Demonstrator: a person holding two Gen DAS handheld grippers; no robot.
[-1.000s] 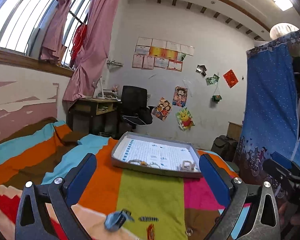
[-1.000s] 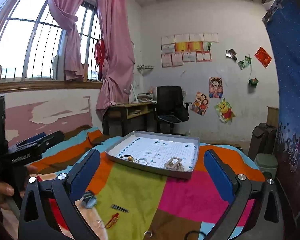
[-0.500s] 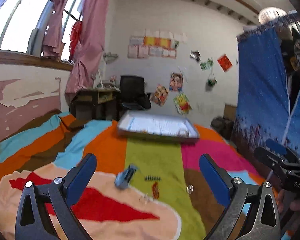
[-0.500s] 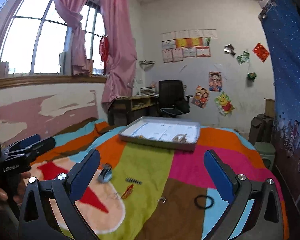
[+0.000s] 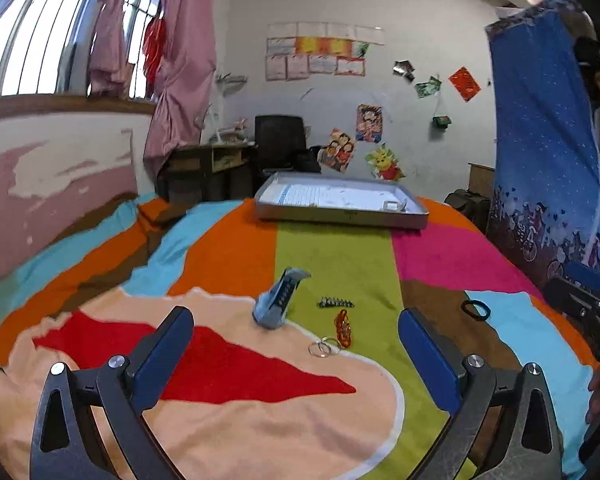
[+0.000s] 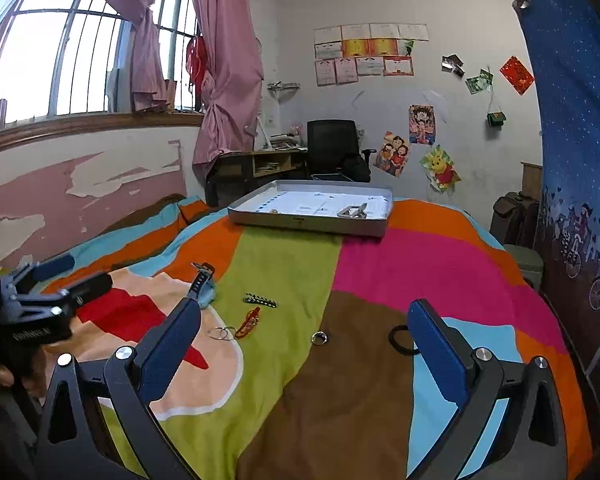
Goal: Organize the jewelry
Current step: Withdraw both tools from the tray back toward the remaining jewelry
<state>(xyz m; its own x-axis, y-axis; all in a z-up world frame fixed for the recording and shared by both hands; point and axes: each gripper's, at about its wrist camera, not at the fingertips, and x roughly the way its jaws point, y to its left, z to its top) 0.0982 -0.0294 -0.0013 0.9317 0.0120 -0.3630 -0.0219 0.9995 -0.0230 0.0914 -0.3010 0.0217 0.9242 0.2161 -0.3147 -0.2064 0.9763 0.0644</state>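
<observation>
Right wrist view: grey tray (image 6: 300,222) holds a silver clasp (image 6: 353,211); both grippers' fingers (image 6: 172,336) spread, empty.

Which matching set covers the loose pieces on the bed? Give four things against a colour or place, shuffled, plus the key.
Things:
1. tray
2. watch
3. hair loop
4. beaded trinket

Colour or place:
A. black
B. far end of the bedspread
C. red-orange
D. pale blue, propped up on end

Pairs: 1-B, 2-D, 3-A, 4-C
</observation>
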